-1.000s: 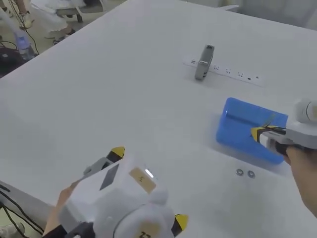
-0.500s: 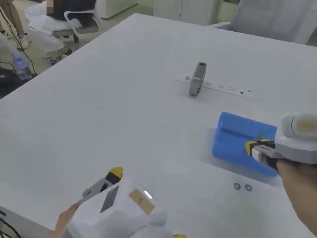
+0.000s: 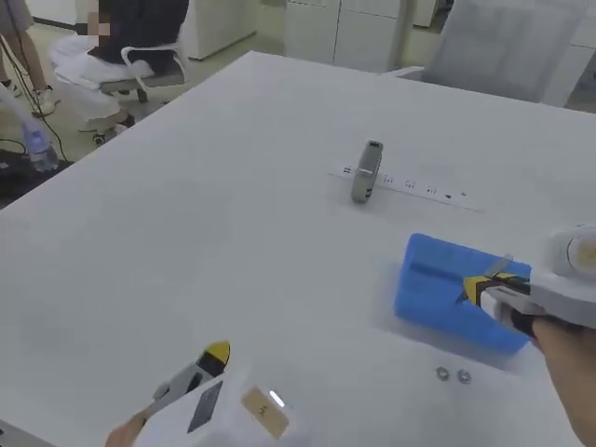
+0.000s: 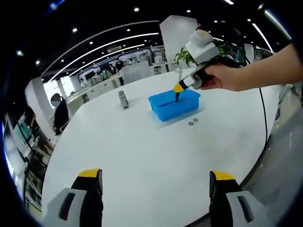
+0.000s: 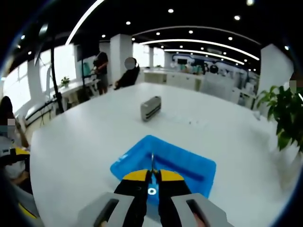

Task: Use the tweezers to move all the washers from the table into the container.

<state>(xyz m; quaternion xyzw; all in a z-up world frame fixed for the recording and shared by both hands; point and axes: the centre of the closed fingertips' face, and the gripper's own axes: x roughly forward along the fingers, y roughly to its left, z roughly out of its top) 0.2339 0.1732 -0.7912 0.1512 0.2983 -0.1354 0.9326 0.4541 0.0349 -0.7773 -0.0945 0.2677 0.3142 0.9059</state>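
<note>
Beside the blue container (image 3: pixel 430 291) lie two silvery washers (image 3: pixel 443 374)

No legible text; tan sticker (image 3: pixel 264 411) on left gripper (image 4: pixel 156 176) too blurred.

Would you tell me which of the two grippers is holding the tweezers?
The right gripper: its jaws are shut on the tweezers above the blue container, while the left gripper has its jaws wide apart, holding nothing.

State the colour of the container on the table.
The container is blue, clearest in the right gripper view.
</note>
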